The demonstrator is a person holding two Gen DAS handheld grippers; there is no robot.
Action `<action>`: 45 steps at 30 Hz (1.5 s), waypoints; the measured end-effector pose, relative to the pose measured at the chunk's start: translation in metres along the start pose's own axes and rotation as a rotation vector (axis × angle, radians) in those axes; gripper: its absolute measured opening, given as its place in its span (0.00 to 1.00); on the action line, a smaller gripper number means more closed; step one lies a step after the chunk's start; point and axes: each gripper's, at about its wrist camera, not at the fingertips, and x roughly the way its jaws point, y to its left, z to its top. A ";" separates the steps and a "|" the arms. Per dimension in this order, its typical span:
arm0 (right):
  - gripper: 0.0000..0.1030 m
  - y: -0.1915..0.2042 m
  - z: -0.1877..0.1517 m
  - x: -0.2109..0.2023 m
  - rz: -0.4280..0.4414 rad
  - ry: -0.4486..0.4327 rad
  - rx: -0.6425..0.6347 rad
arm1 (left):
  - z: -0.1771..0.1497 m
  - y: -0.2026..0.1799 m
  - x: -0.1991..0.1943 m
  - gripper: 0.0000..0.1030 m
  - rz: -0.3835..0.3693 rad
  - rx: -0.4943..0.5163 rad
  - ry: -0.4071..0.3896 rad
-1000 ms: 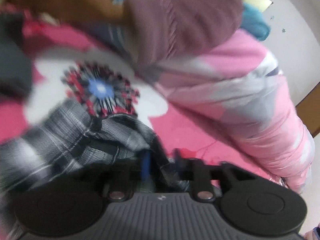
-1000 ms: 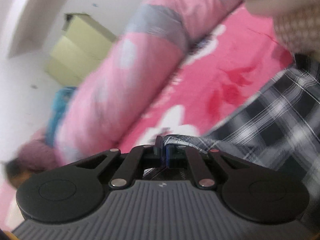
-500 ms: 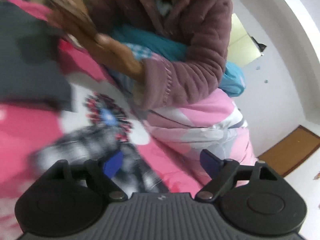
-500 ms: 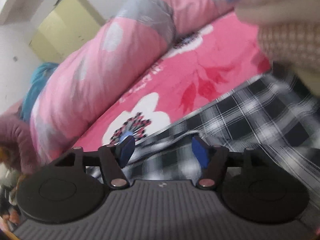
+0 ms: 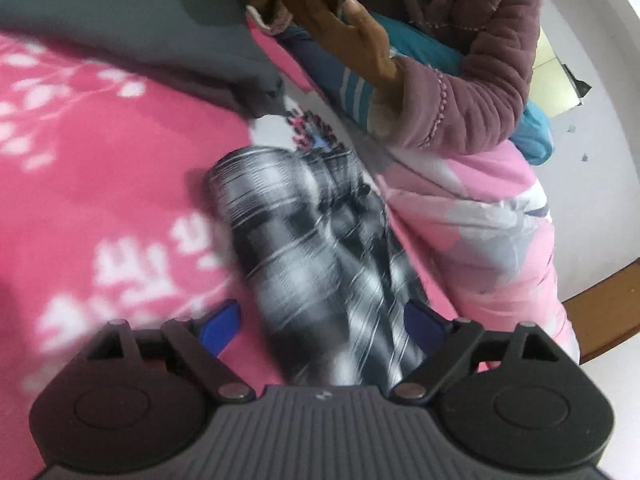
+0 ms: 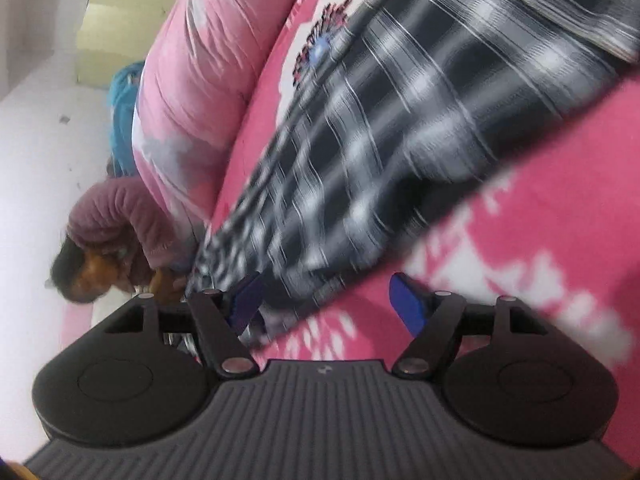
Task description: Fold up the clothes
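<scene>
Plaid shirt (image 5: pixel 320 248) lies between left gripper's (image 5: pixel 322 322) spread fingers; right gripper (image 6: pixel 326 300) likewise released.

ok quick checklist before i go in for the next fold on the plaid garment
1. Left tool open: ok, blue fingers spread wide.
2. Right tool open: ok, fingers apart, nothing clamped.
3. Plaid garment lying on the pink floral bedspread: ok, it rests there as a long strip, free of both tools.
4. Garment flat and smooth: cannot tell, both views are motion-blurred.
5. Fold area free of other items: not ok, a grey garment lies close beyond the plaid's far end and the rolled pink quilt runs along one side.
6. Other person's hand away from the plaid: ok, it is raised over the far end of the bed, not touching it.
</scene>
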 end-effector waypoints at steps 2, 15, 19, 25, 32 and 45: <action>0.67 0.000 0.007 0.010 -0.005 -0.028 0.020 | 0.002 -0.001 0.010 0.86 0.000 0.016 -0.021; 0.10 -0.007 0.026 0.051 0.004 -0.237 0.187 | 0.008 0.005 0.015 0.07 0.102 -0.159 -0.082; 0.06 -0.021 0.021 0.050 0.059 -0.308 0.268 | 0.011 -0.005 -0.010 0.06 0.086 -0.143 -0.101; 0.05 -0.006 -0.003 0.020 0.088 -0.322 0.209 | 0.010 0.004 -0.065 0.06 0.034 -0.142 -0.113; 0.04 -0.008 -0.049 -0.026 0.092 -0.261 0.185 | -0.022 0.067 -0.159 0.06 0.027 -0.192 -0.139; 0.07 -0.019 -0.101 -0.043 -0.091 -0.052 -0.033 | -0.053 0.155 -0.217 0.15 -0.024 -0.160 -0.142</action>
